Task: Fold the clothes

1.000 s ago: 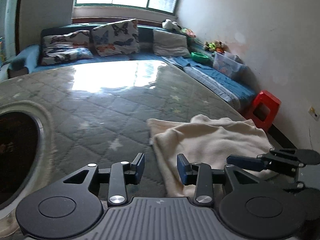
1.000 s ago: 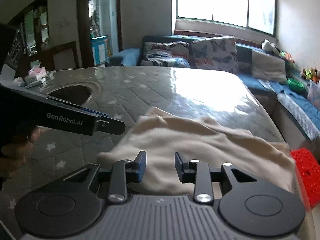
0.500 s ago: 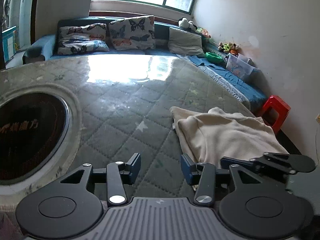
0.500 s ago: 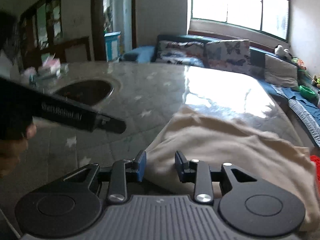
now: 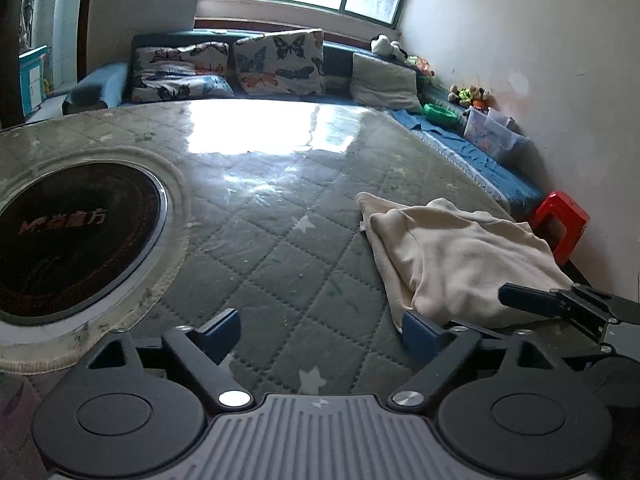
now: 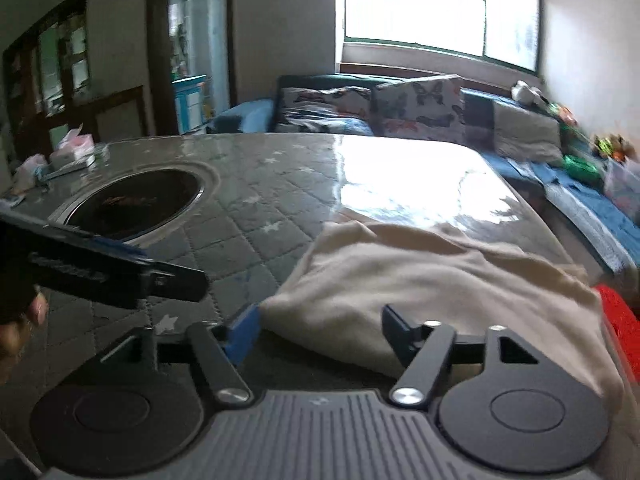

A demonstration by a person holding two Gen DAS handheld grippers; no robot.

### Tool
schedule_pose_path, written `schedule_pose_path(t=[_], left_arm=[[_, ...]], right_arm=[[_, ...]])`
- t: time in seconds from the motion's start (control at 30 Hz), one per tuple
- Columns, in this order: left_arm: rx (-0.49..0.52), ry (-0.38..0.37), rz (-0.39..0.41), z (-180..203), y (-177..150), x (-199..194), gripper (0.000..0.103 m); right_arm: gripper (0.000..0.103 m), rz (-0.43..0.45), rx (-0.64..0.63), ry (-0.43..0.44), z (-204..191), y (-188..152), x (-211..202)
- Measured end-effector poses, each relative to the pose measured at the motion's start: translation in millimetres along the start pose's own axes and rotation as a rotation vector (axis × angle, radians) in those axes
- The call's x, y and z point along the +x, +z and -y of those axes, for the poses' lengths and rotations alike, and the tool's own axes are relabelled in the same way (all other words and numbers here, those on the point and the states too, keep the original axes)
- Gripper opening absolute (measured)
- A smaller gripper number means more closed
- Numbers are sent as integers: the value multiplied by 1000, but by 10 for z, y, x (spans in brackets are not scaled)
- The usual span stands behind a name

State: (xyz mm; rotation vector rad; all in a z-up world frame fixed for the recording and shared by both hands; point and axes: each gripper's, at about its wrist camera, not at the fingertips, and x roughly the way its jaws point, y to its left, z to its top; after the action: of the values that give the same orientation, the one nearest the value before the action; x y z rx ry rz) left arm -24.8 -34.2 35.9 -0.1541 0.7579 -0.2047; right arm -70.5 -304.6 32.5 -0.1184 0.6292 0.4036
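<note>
Both grippers are opening up with nothing pinched: the left gripper [image 5: 320, 330] is spreading over bare quilted table [image 5: 280, 248], and the right gripper [image 6: 320, 330] is spreading right at the near edge of the cream garment [image 6: 420, 280]. That garment is lying bunched in a rough fold near the table's right edge, so I'm guessing it's partway done and still needing tidying.

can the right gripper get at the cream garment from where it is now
Probably yes. The right gripper is opening its jaws right at the near edge of the cream garment, with nothing between them. The left gripper sits off to the side, not blocking.
</note>
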Motion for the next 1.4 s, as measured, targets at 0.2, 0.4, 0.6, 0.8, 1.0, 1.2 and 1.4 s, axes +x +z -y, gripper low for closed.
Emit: schedule_pose_path(t=[0.2,0.4,0.6,0.8,1.0,1.2,1.4], left_arm=[[17,8,30,22,-80,-124,103],[25,26,51,22,-151,-216,103],[61,51,88,64,-237,-320,103],[82,47,108,95,-312,-410,103],[90,53,99,122,-355,-467,103],[102,57,86,166,-405,-488,103],[111,62,65,231,-461,-484,103]], right_arm=[[87,2,50,-34,62,-68,-81],[100,0,103,-69,75,-128,-163],[103,-19,158,-101,101,-198,-226],[103,-30,184,-132,88,-263,-269],[103,-22,207,-165,87,-304,-328],[103,-18,241,-188,104,-367,-408],[103,-13,257,-207,109,-426,-484]])
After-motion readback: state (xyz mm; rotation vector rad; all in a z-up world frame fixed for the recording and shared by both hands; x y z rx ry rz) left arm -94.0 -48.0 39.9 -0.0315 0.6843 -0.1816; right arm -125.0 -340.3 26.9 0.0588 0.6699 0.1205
